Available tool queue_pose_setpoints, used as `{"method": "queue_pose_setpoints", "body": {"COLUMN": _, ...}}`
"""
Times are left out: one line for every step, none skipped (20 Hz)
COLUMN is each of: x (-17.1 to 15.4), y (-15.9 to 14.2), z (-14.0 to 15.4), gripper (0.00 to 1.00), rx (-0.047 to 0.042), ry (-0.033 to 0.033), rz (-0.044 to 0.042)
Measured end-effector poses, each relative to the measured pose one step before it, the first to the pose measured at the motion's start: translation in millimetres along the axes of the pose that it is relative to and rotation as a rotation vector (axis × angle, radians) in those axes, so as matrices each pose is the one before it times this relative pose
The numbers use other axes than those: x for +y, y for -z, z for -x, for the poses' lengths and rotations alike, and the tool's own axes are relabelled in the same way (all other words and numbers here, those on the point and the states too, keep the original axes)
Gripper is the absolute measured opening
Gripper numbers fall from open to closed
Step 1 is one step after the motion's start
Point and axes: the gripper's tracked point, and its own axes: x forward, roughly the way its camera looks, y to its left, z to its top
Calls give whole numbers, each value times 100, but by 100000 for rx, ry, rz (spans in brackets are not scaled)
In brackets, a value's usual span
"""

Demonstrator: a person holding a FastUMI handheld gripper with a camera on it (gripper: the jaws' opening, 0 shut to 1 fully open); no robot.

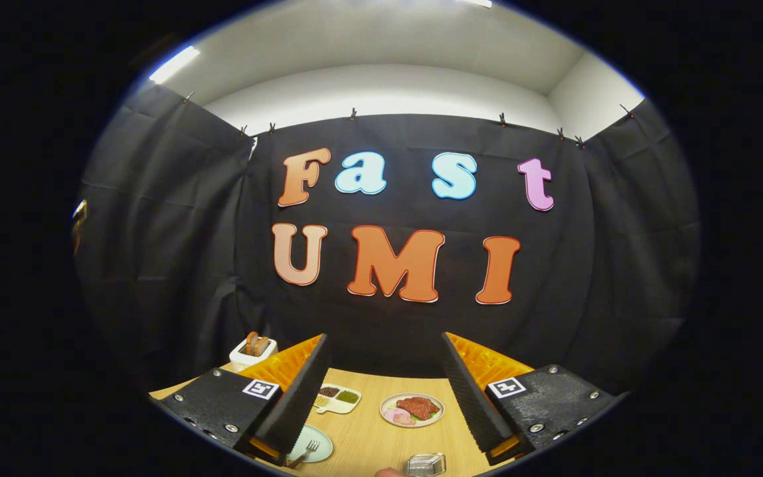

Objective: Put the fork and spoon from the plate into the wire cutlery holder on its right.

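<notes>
The hand-held gripper (385, 391) hangs above the desk (368, 444) with its two fingers spread wide and nothing between them, so it is released and ready for a first pick. The plate (318, 438) sits low beside the left finger (299, 397), partly hidden by it, and the fork (305, 453) lies across the plate with its tines up toward the far side. The spoon I cannot make out; it may be hidden behind the left finger. The wire holder (425, 464) stands to the right of the plate, nearer the right finger (467, 397), and only its top shows. Beyond the fingers lie a dish of meat (412, 409) and a divided tray of condiments (337, 398), with a toaster (253, 351) further left; none of these belongs to the job. The step in hand looks like the approach to the fork. To do it well, I would tip the gripper down and left until the plate lies squarely between the fingers, then line them across the fork's handle, not along it, so both pads meet its thin sides. Come down slowly, since flat metal on a smooth plate may skid away, and close near the middle of the handle so the fork hangs balanced for the drop into the holder.
</notes>
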Motion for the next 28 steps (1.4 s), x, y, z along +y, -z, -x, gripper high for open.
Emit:
{"method": "queue_pose_setpoints", "body": {"x": 564, "y": 344, "z": -168, "gripper": 99, "rx": 921, "ry": -891, "rz": -251}}
{"method": "queue_pose_setpoints", "body": {"x": 589, "y": 338, "z": -125, "gripper": 98, "rx": 1178, "ry": -1008, "rz": -131}}
{"method": "queue_pose_setpoints", "body": {"x": 514, "y": 480, "z": -124, "gripper": 99, "rx": 1456, "ry": -852, "rz": -32}}
{"method": "queue_pose_setpoints", "body": {"x": 687, "y": 482, "z": -232, "gripper": 99, "rx": 1493, "ry": -1077, "rz": -100}}
{"method": "queue_pose_setpoints", "body": {"x": 723, "y": 491, "z": -117, "gripper": 98, "rx": 1650, "ry": -1205, "rz": -280}}
{"method": "queue_pose_setpoints", "body": {"x": 802, "y": 641, "z": -166, "gripper": 99, "rx": 1959, "ry": -1390, "rz": -536}}
{"method": "queue_pose_setpoints", "body": {"x": 848, "y": 767, "z": -311, "gripper": 99, "rx": 2645, "ry": -1724, "rz": -644}}
{"method": "queue_pose_setpoints", "body": {"x": 977, "y": 736, "z": -364, "gripper": 99, "rx": 2593, "ry": -1794, "rz": -592}}
{"method": "queue_pose_setpoints", "body": {"x": 991, "y": 925, "z": -328, "gripper": 99, "rx": 3355, "ry": -2465, "rz": -517}}
{"method": "queue_pose_setpoints", "body": {"x": 1101, "y": 944, "z": -328, "gripper": 99, "rx": 3410, "ry": -2726, "rz": -406}}
{"method": "queue_pose_setpoints", "body": {"x": 735, "y": 947, "z": -463, "gripper": 99, "rx": 3437, "ry": -1577, "rz": -265}}
{"method": "queue_pose_setpoints", "body": {"x": 737, "y": 895, "z": -419, "gripper": 99, "rx": 3782, "ry": -1809, "rz": -174}}
{"method": "queue_pose_setpoints", "body": {"x": 664, "y": 1060, "z": -495, "gripper": 99, "rx": 4039, "ry": -1532, "rz": -276}}
{"method": "queue_pose_setpoints", "body": {"x": 770, "y": 1030, "z": -483, "gripper": 99, "rx": 3743, "ry": -1855, "rz": -526}}
{"method": "queue_pose_setpoints", "body": {"x": 523, "y": 1044, "z": -629, "gripper": 99, "rx": 4423, "ry": -1198, "rz": -517}}
{"method": "queue_pose_setpoints", "body": {"x": 587, "y": 1190, "z": -681, "gripper": 99, "rx": 4515, "ry": -1642, "rz": -511}}
{"method": "queue_pose_setpoints", "body": {"x": 292, "y": 1157, "z": -705, "gripper": 99, "rx": 5355, "ry": -474, "rz": -634}}
{"method": "queue_pose_setpoints", "body": {"x": 399, "y": 1405, "z": -807, "gripper": 99, "rx": 5248, "ry": -1494, "rz": -752}}
{"method": "queue_pose_setpoints", "body": {"x": 270, "y": 1309, "z": -872, "gripper": 99, "rx": 5740, "ry": -626, "rz": -880}}
{"method": "queue_pose_setpoints", "body": {"x": 439, "y": 1408, "z": -809, "gripper": 99, "rx": 5978, "ry": -1158, "rz": -384}}
{"method": "queue_pose_setpoints", "body": {"x": 198, "y": 1448, "z": -1006, "gripper": 99, "rx": 6329, "ry": -141, "rz": -243}}
{"method": "queue_pose_setpoints", "body": {"x": -10, "y": 1482, "z": -1051, "gripper": 99, "rx": 5709, "ry": -404, "rz": 304}}
{"method": "queue_pose_setpoints", "body": {"x": 89, "y": 1159, "z": -1266, "gripper": 98, "rx": 5623, "ry": 313, "rz": 576}}
{"method": "queue_pose_setpoints", "body": {"x": 94, "y": 1404, "z": -1293, "gripper": 97, "rx": 5720, "ry": 659, "rz": 1202}}
{"method": "queue_pose_setpoints", "body": {"x": -118, "y": 1117, "z": -967, "gripper": 97, "rx": 6519, "ry": 967, "rz": 1226}}
{"method": "queue_pose_setpoints", "body": {"x": -22, "y": 1473, "z": -1243, "gripper": 95, "rx": 6661, "ry": 188, "rz": 940}}
{"method": "queue_pose_setpoints", "body": {"x": 267, "y": 1118, "z": -1295, "gripper": 93, "rx": 5939, "ry": -628, "rz": -422}}
{"method": "queue_pose_setpoints", "body": {"x": 328, "y": 1127, "z": -1354, "gripper": 90, "rx": 5476, "ry": -803, "rz": -551}}
